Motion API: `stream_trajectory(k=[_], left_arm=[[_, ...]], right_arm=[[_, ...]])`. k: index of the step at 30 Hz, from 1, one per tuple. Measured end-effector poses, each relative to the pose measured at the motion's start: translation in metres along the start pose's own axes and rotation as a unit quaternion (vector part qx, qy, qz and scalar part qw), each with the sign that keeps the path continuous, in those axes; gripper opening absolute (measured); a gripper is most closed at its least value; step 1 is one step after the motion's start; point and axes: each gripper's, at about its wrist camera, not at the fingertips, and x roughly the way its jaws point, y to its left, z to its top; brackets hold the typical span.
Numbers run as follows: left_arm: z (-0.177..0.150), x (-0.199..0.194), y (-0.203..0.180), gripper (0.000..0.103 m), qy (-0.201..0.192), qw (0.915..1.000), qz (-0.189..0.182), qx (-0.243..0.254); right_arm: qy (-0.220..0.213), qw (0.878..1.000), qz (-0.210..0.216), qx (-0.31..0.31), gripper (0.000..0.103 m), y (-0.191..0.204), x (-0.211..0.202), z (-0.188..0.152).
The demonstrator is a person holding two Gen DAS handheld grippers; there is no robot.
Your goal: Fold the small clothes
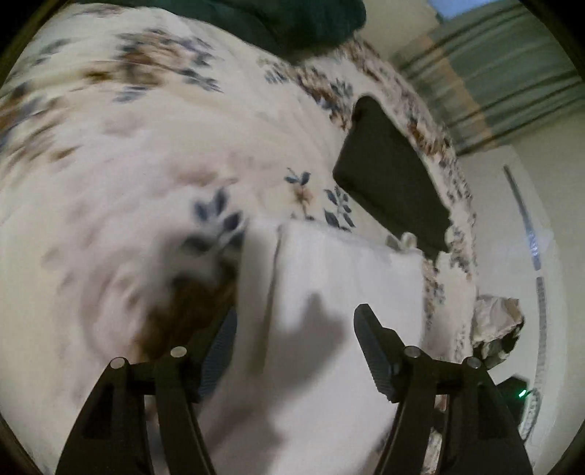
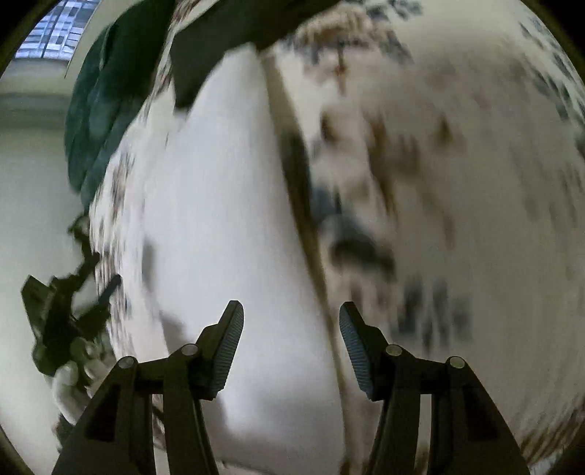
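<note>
A white cloth (image 1: 329, 292) lies flat on a floral bedspread (image 1: 146, 146), with a straight folded edge along its left side. My left gripper (image 1: 296, 329) hovers over the cloth, jaws open and nothing between them. In the right wrist view the same white cloth (image 2: 226, 219) runs up the middle, blurred, beside the floral bedspread (image 2: 457, 182). My right gripper (image 2: 290, 325) hangs above the cloth's right edge, jaws open and empty. Neither gripper touches the fabric.
A flat black item (image 1: 391, 182) lies on the bed behind the cloth, near the bed's edge. A dark green fabric heap (image 1: 310, 22) sits at the far end, the same heap (image 2: 106, 109) at upper left. Crumpled pale stuff (image 1: 497, 321) lies off the bed on the floor.
</note>
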Motion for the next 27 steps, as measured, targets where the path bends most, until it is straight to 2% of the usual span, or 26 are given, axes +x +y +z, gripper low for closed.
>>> stream_trajectory(k=[3, 4, 5, 7, 11, 13, 15, 17, 18, 20, 22, 25, 27], left_arm=[[0.026, 0.041, -0.01, 0.059, 0.028, 0.9991, -0.005, 0.032], [0.03, 0.046, -0.011, 0.029, 0.03, 0.9988, -0.01, 0.038], [0.035, 0.052, -0.011, 0.007, 0.036, 0.9982, -0.013, 0.047], [0.041, 0.049, -0.01, 0.006, 0.024, 0.9978, -0.024, 0.057], [0.059, 0.035, -0.002, 0.006, 0.006, 0.9983, -0.025, 0.053], [0.069, 0.045, 0.009, 0.006, 0.015, 0.9986, -0.011, 0.049], [0.072, 0.062, 0.017, 0.007, 0.043, 0.9978, -0.008, 0.05], [0.068, 0.067, 0.017, 0.013, 0.067, 0.9959, -0.021, 0.056], [0.066, 0.065, 0.014, 0.018, 0.072, 0.9952, -0.028, 0.06], [0.056, 0.047, 0.008, 0.039, 0.069, 0.9946, -0.036, 0.069], [0.04, 0.02, 0.007, 0.055, 0.058, 0.9949, -0.054, 0.063], [0.008, -0.017, 0.009, 0.056, 0.053, 0.9952, -0.064, 0.052], [-0.022, -0.043, 0.014, 0.056, 0.053, 0.9962, -0.052, 0.046]], right_arm=[[-0.014, 1.0, 0.003, 0.018, 0.057, 0.004, 0.017, 0.062], [-0.019, 1.0, 0.008, 0.022, 0.057, -0.002, 0.02, 0.086], [-0.02, 0.999, 0.008, 0.025, 0.059, -0.006, 0.027, 0.095], [-0.015, 0.999, 0.016, 0.04, 0.063, 0.003, 0.054, 0.115], [-0.003, 0.998, 0.026, 0.053, 0.063, 0.006, 0.085, 0.14], [0.0, 0.999, 0.012, 0.042, 0.063, 0.014, 0.095, 0.139], [0.005, 0.999, 0.007, 0.041, 0.063, 0.011, 0.101, 0.143], [0.004, 0.999, -0.002, 0.044, 0.063, 0.014, 0.101, 0.14], [0.003, 0.999, -0.002, 0.044, 0.063, 0.014, 0.096, 0.135], [0.004, 0.999, -0.007, 0.04, 0.063, 0.012, 0.081, 0.125], [0.01, 0.999, -0.002, 0.038, 0.063, 0.009, 0.063, 0.111], [0.031, 0.999, 0.006, 0.034, 0.063, -0.009, 0.029, 0.07], [0.05, 0.998, 0.012, 0.035, 0.063, -0.023, 0.013, 0.036]])
